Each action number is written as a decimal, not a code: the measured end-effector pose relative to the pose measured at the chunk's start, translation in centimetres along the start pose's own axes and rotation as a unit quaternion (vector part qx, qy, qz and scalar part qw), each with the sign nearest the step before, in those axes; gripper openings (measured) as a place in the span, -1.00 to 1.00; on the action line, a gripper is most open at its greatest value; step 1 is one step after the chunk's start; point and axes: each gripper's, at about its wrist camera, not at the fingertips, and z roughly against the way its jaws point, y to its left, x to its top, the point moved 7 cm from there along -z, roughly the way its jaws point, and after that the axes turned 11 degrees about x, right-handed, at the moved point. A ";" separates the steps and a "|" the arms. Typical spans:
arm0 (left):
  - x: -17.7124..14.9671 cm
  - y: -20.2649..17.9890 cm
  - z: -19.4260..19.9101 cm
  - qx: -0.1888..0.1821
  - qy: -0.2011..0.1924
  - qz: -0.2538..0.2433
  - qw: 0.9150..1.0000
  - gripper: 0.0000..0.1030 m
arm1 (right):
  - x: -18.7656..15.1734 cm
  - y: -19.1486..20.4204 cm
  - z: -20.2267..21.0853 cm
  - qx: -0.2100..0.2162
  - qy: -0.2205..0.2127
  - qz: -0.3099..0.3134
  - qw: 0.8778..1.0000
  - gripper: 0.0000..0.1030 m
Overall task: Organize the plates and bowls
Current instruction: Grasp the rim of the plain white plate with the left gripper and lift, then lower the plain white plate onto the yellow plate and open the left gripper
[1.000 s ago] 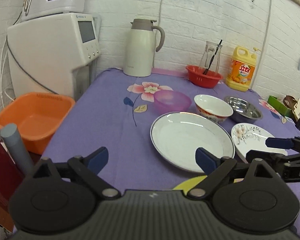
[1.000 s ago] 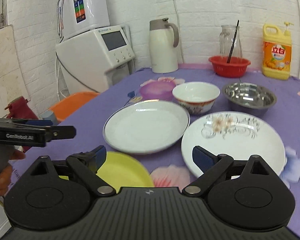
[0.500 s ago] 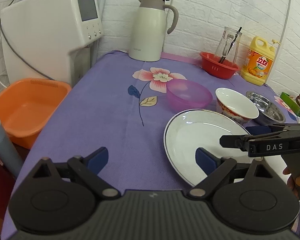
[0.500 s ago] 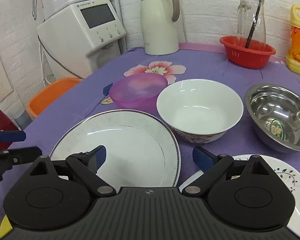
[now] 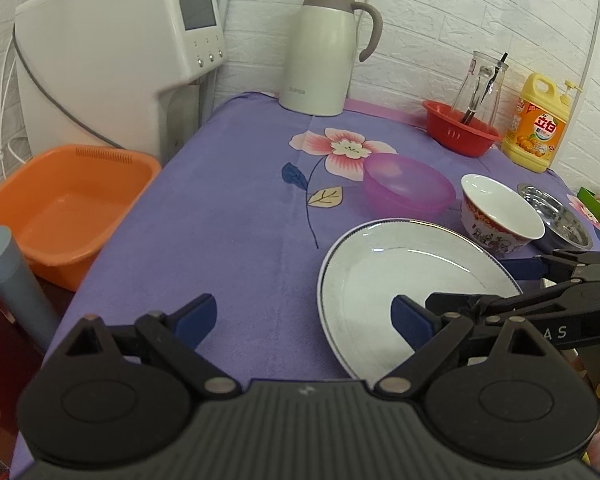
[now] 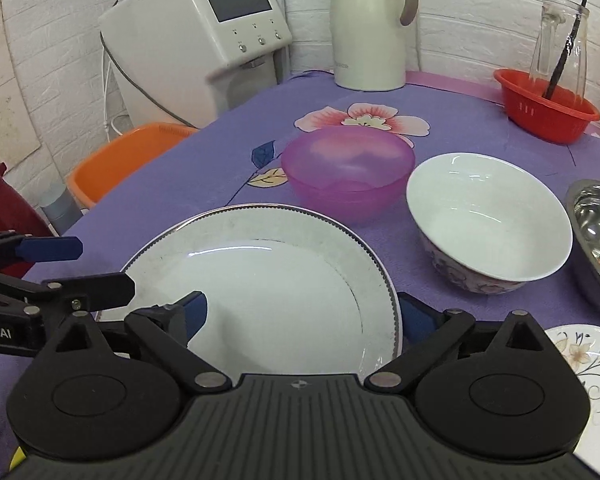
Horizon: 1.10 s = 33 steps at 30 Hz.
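On the purple flowered tablecloth lies a large white plate [image 5: 412, 280] [image 6: 280, 280]. Behind it stand a purple plastic bowl [image 5: 408, 192] [image 6: 348, 176], a white patterned bowl [image 5: 500, 216] [image 6: 488, 216] and a steel bowl [image 5: 556, 216] [image 6: 596, 232]. A floral plate [image 6: 588, 360] shows at the lower right. My left gripper [image 5: 304, 318] [image 6: 88, 270] is open and empty, hovering at the large plate's left rim. My right gripper [image 6: 304, 314] [image 5: 484, 284] is open over the same plate, its right finger by the plate's right rim, nothing between the pads.
An orange basin [image 5: 60, 208] sits below the table's left edge, beside a grey cylinder [image 5: 12, 276]. Along the back wall stand a white water dispenser [image 5: 112, 52], a cream thermos jug [image 5: 320, 48], a red basket [image 5: 460, 132] holding a glass jar, and a yellow detergent bottle [image 5: 536, 136].
Both grippers have moved forward and a little down, closer to the large white plate and the bowls. The right gripper now hangs over the plate. Both stay open.
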 end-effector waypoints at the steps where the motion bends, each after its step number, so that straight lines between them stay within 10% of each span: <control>1: 0.0 -0.1 0.0 -0.002 0.000 -0.001 1.000 0.80 | -0.2 0.0 0.2 -0.003 0.000 -0.001 1.000 1.00; 11: -0.4 -2.1 -1.6 -0.011 0.013 -0.019 1.000 0.73 | -2.0 0.7 -0.1 -0.001 0.027 0.010 1.000 1.00; 21: -0.8 -4.3 -2.6 -0.044 0.032 -0.036 0.998 0.18 | -2.2 1.1 -0.1 0.000 0.023 0.028 0.999 1.00; 33: 0.9 -4.5 0.1 -0.013 0.005 -0.029 0.999 0.19 | -1.3 2.4 2.6 -0.001 -0.014 0.003 1.000 1.00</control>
